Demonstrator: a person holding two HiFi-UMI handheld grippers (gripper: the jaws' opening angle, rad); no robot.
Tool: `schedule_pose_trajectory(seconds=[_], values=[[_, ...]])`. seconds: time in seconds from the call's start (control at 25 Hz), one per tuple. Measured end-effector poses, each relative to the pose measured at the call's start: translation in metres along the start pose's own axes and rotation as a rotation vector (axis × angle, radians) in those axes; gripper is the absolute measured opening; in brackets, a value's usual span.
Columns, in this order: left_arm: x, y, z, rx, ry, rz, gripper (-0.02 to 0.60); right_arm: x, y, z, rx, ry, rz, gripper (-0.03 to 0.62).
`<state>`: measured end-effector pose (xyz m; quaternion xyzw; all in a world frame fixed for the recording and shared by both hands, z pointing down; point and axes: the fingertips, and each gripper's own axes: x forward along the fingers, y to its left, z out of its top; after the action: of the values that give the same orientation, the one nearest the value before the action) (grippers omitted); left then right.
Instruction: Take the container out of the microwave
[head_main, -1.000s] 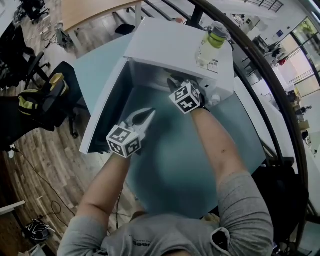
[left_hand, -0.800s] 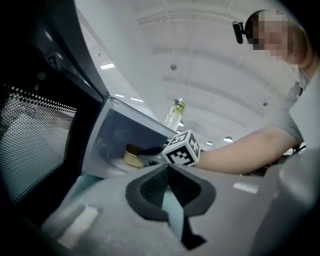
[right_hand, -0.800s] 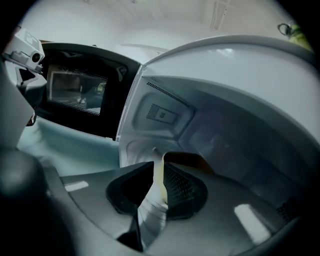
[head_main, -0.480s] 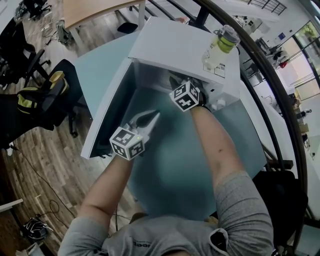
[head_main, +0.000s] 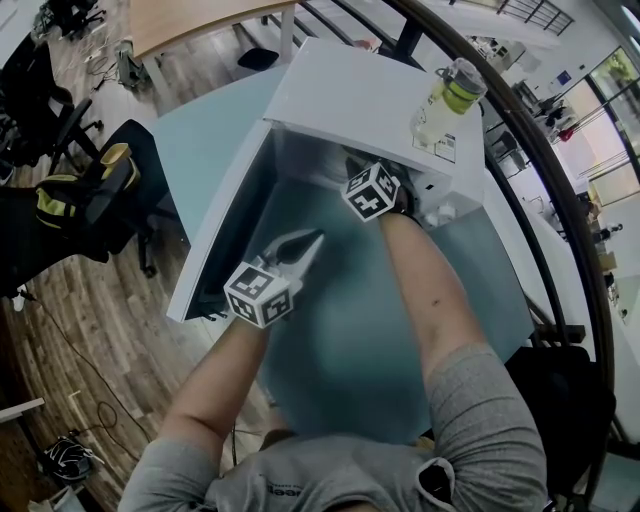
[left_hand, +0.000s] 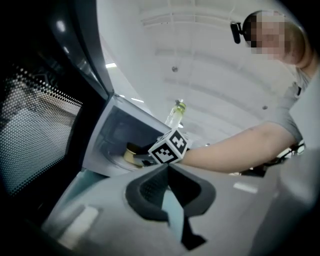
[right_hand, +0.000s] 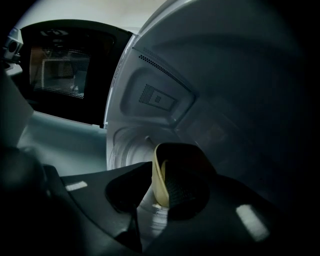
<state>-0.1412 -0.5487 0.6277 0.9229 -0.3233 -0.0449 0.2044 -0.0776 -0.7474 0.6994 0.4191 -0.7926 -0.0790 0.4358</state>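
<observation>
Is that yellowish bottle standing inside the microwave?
No, the head view shows the bottle standing upright on the flat top of the microwave, not in its cavity.

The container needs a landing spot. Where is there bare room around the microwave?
Bare table between the open door and the right forearm, near the shut left tool. Microwave top left of the bottle is bare. Crowded: the cavity, where the right tool, jaws just opening, straddles the container rim.

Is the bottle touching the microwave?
Touching. The head view shows the bottle standing on the microwave's white top.
</observation>
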Motion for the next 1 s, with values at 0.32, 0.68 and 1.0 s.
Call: schedule_pose_trajectory(seconds=[0.32,0.68,1.0], values=[[-0.004,-0.001,0.001,-0.005,-0.005,-0.003,0.019,0.005,0.007,-0.007,-0.051,0.063,0.011,0.058],[-0.01,-0.011,0.008,-0.006,-0.013,-0.007,0.019,-0.011,0.028,0.002,-0.112,0.041,0.115,0.017],[-0.022,-0.027,0.021,0.011,-0.024,-0.005,0.019,-0.044,0.053,0.016,-0.089,-0.004,0.212,0.017]])
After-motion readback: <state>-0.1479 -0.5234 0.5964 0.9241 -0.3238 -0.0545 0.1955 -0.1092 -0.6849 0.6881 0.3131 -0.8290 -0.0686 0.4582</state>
